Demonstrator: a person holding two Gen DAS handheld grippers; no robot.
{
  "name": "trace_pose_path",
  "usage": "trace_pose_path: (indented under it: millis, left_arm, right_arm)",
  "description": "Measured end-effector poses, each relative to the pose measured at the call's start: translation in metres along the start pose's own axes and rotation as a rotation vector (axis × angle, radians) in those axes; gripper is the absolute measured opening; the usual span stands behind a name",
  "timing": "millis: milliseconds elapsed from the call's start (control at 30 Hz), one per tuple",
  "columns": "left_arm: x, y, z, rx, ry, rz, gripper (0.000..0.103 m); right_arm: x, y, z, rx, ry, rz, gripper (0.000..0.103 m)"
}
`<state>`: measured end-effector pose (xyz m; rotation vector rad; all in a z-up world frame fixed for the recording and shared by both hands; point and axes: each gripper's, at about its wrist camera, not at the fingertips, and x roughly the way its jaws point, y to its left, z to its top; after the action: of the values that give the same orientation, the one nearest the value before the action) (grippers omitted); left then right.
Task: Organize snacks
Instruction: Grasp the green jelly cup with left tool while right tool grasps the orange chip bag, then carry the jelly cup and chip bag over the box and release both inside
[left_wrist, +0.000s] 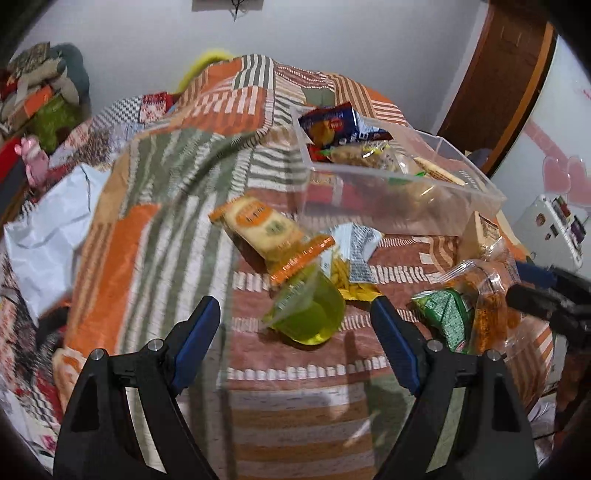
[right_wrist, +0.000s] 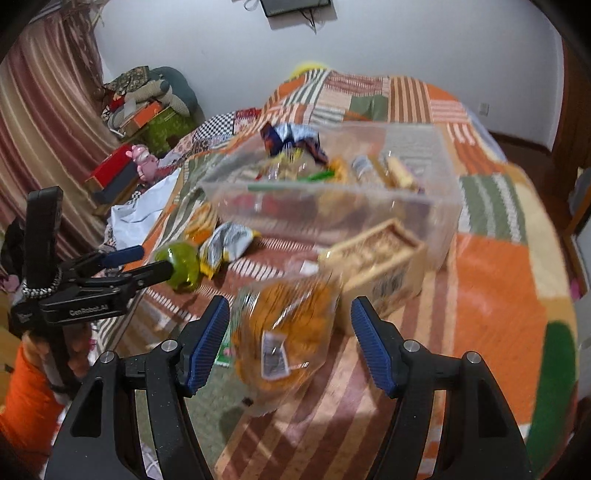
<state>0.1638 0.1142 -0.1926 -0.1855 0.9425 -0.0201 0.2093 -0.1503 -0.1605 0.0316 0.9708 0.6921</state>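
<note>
Left gripper (left_wrist: 295, 321): fingers apart, green jelly cup (left_wrist: 308, 314) lying tilted between them; right gripper (right_wrist: 290, 332): fingers apart, straddling orange snack bag (right_wrist: 286, 343); bin (right_wrist: 332, 206) beyond both

Left tongs (left_wrist: 295, 325) and right tongs (right_wrist: 290, 325) — both gaping wide, empty

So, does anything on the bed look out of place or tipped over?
Yes. The green jelly cup lies tipped on its side on the quilt, just ahead of the open left tongs, outside the clear bin.
</note>
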Motion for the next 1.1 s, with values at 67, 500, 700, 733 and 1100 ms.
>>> trace_pose_path:
  millis: [67,500,700,733,1100]
  left_arm:
    - [0.005,-0.002,-0.002,-0.007,-0.006,0.002,0.084]
    - [0.032,-0.010,-0.002,-0.004,0.009,-0.003,0.071]
    - [0.034,-0.002,-0.004,-0.041,0.006,-0.009,0.055]
    - [0.033,-0.001,-0.005,-0.046,0.006,-0.015,0.052]
    - [0.009,-0.007,-0.012,-0.045,-0.016,-0.039,0.046]
  right_arm:
    - [0.003,0.001,-0.005,0.004,0.015,0.008,0.065]
    - [0.011,-0.001,-0.013,0.028,0.044,0.034,0.064]
    - [0.014,0.000,-0.013,0.027,0.045,0.050,0.055]
    - [0.014,0.001,-0.013,0.024,0.042,0.049,0.054]
    - [0.002,0.011,-0.011,-0.044,-0.019,0.020,0.040]
